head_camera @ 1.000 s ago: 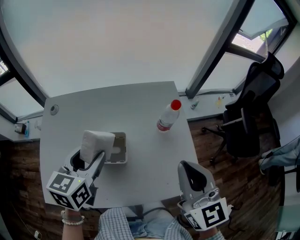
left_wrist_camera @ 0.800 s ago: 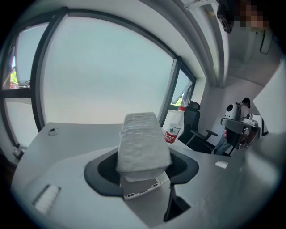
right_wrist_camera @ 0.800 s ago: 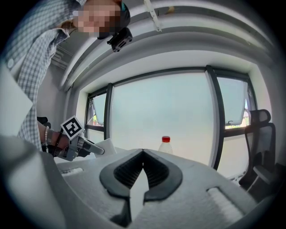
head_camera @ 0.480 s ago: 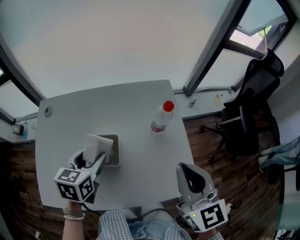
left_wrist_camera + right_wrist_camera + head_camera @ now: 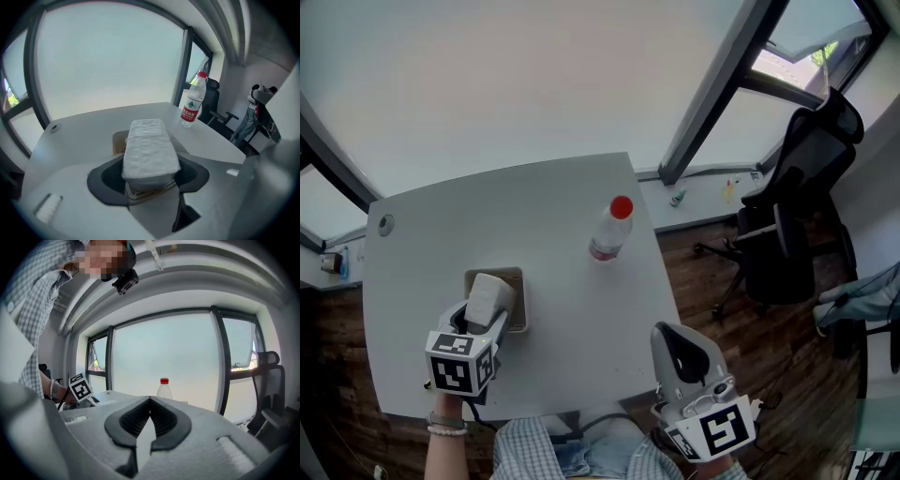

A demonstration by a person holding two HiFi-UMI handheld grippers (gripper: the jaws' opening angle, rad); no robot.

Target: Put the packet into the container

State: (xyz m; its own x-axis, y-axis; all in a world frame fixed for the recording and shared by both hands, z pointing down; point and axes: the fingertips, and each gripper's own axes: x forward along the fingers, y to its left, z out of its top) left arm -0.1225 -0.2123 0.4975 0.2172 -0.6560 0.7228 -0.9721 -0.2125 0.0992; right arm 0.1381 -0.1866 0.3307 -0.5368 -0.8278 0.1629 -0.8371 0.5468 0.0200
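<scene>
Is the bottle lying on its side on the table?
No, the bottle stands upright on the table, with its red cap on top.

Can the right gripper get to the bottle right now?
Probably yes: the right gripper is empty, jaws together, and nothing stands on the table between it and the bottle. It must open first.

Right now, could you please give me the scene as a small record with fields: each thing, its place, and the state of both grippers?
table: grey table, bears the container and the bottle
packet: white soft packet, between the left gripper's pads, over the container
container: small beige rectangular container, on the table
bottle: clear plastic bottle with red cap, upright, apart from the container
left gripper: jaws opening, packet between them
right gripper: shut, empty
</scene>
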